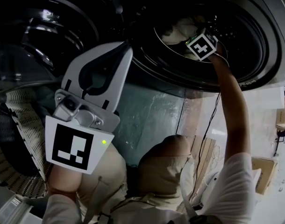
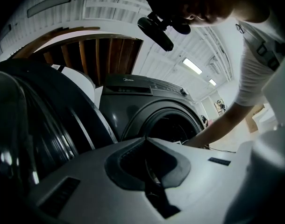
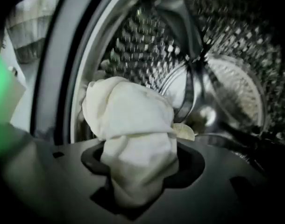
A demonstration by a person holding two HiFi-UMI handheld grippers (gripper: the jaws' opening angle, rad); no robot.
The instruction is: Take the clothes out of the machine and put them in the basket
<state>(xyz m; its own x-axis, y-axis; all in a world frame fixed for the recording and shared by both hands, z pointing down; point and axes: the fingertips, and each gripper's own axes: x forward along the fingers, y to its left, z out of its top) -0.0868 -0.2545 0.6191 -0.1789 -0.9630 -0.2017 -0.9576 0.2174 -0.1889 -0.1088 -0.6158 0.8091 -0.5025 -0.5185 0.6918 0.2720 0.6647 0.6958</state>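
The right gripper [image 3: 140, 171] grasps a white cloth [image 3: 128, 111] in its fingers; the cloth bulges beyond the fingertips, inside the drum [image 3: 226, 41]. The left gripper [image 2: 145, 143] has its fingers clenched together, with nothing between them.

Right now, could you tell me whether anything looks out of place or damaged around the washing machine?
Nothing stands out. The right gripper is shut on a white cloth inside the drum, the left gripper is shut and empty outside it, and the basket stands nearby.
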